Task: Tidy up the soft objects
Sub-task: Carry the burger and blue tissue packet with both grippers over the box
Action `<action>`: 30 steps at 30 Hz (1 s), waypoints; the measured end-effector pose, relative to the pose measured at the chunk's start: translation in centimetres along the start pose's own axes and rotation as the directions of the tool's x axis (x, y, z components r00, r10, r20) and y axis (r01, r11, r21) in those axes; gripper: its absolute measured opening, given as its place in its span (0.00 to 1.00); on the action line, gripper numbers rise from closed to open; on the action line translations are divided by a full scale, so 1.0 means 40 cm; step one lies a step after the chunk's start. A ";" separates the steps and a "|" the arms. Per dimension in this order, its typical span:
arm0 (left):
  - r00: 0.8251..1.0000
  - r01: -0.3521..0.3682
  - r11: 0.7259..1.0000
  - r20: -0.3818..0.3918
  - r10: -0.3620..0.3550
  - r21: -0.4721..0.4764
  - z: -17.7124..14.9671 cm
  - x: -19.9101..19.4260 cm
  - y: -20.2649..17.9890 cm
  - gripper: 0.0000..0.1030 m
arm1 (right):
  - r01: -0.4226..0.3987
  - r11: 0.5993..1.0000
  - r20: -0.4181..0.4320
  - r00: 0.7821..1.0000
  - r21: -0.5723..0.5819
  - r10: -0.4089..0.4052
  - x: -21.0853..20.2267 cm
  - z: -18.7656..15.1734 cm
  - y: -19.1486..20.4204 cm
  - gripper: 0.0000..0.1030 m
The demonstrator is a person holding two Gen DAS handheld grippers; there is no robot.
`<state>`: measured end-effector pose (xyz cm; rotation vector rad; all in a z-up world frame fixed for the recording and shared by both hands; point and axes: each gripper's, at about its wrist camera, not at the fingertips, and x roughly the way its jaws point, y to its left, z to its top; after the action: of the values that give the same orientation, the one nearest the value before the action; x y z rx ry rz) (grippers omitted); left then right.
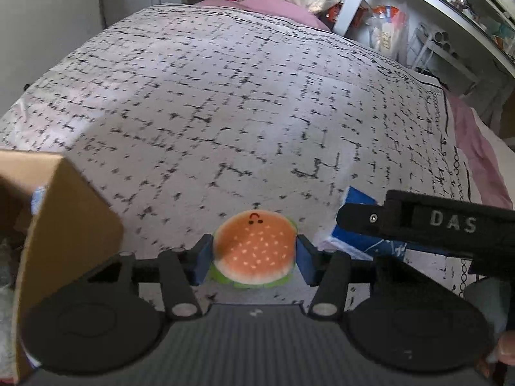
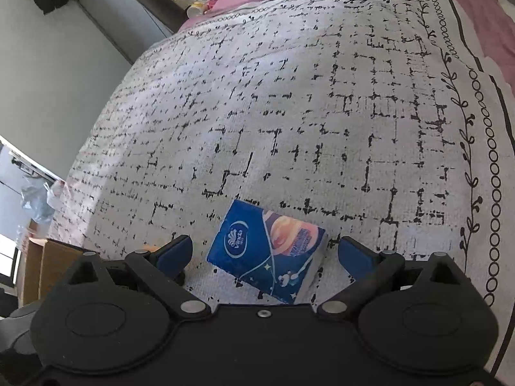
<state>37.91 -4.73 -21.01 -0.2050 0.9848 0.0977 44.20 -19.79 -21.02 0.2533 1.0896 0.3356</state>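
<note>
Left gripper (image 1: 254, 259) is clamped on the burger plush (image 1: 254, 251): blue pads (image 1: 203, 259) press its two sides across the widest part of the bun, which makes sense for something squashy, since a grip at the middle won't let it roll out. Whether the plush is lifted or resting on the patterned cloth (image 1: 225, 96) I can't tell from this angle. Cardboard box (image 1: 64, 225) sits just to the left with its flap up, so it's probably the drop target; short sideways carry from here, main risk is clipping the flap. Right gripper (image 2: 265, 254) is spread wide, jaws apart and holding nothing, straddling the blue tissue pack (image 2: 267, 251), which lies flat on the cloth, skewed relative to the fingers (image 2: 175, 252). Neither pad touches it. The skew means closing now would catch it corner-wise and twist it; I'd rotate the wrist to square up first. In the left view the right gripper's body shows over the same pack (image 1: 357, 225), so both tools work close together and collision is worth watching
</note>
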 end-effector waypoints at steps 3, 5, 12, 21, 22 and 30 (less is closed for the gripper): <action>1.000 0.010 1.000 -0.007 -0.010 -0.012 -0.003 -0.017 0.017 0.52 | 0.041 0.999 -0.003 0.999 -0.010 -0.041 0.010 0.000 0.015 0.95; 1.000 0.011 1.000 -0.010 -0.011 -0.019 -0.001 -0.029 0.028 0.52 | 0.068 0.998 -0.002 0.998 -0.011 -0.068 0.015 0.002 0.024 0.95; 1.000 0.012 0.999 0.024 -0.011 -0.036 0.022 -0.096 0.054 0.52 | 0.151 0.983 0.010 0.989 -0.104 -0.150 0.022 -0.019 0.052 0.79; 0.998 0.015 0.999 0.065 -0.012 -0.047 0.003 -0.186 0.076 0.52 | 0.140 0.980 0.042 0.990 -0.140 -0.136 -0.045 -0.037 0.073 0.72; 0.998 0.013 0.999 0.067 -0.010 -0.049 -0.001 -0.195 0.079 0.52 | 0.135 0.981 0.049 0.990 -0.136 -0.129 -0.056 -0.038 0.075 0.72; 0.995 0.007 0.998 0.098 0.000 -0.066 -0.026 -0.266 0.111 0.52 | 0.110 0.982 0.103 0.990 -0.156 -0.095 -0.119 -0.044 0.111 0.72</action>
<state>30.45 -0.48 -13.26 -0.2600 0.8845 0.1358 39.98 -17.47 -16.27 0.0675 0.9719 0.3147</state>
